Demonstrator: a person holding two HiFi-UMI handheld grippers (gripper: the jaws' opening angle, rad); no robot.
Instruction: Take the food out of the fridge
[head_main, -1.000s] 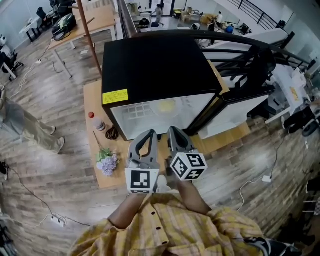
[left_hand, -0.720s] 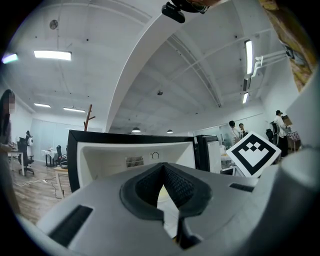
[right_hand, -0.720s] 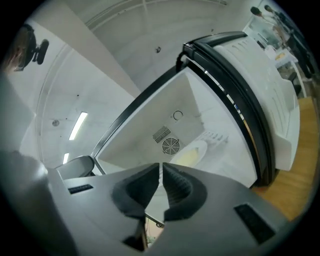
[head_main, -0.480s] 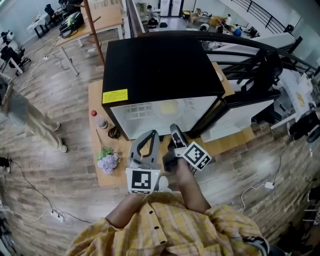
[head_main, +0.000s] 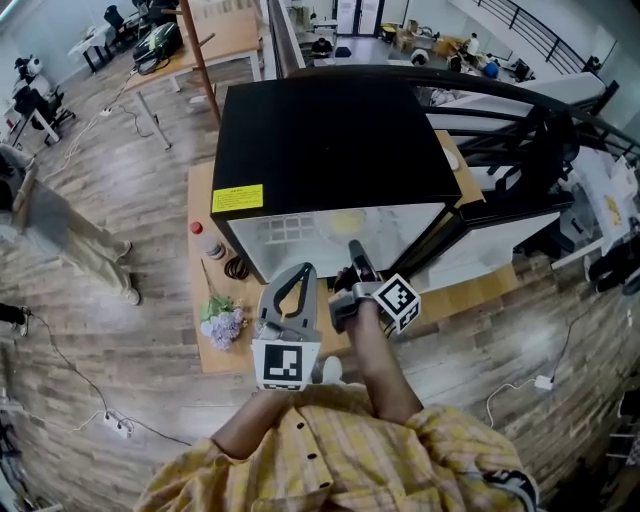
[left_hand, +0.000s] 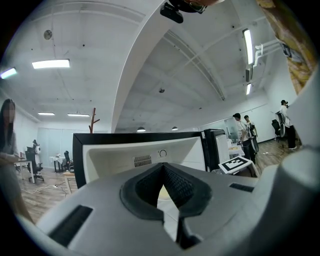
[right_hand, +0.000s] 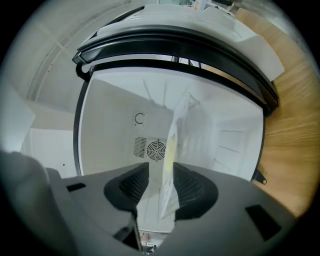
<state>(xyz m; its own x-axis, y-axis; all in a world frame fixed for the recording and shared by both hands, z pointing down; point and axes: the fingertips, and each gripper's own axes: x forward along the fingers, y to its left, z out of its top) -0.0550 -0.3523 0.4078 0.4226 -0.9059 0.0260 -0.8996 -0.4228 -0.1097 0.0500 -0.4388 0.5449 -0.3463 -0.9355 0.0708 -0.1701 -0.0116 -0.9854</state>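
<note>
A small black fridge stands on a low wooden platform, its door swung open to the right. Its white inside holds a wire shelf with a pale yellow food item on it. My right gripper is rolled on its side just in front of the opening. Its jaws are opening, with nothing between the pads. My left gripper hangs level beside it, shut and empty.
Left of the fridge on the platform are a red-capped bottle, a coiled cable and purple flowers. A person stands at far left. Desks and black racks lie behind and to the right. A power strip lies on the floor.
My right gripper has rolled onto its side, sunk and moved in toward the fridge opening, and its jaws have parted. The left gripper has stayed in place.
</note>
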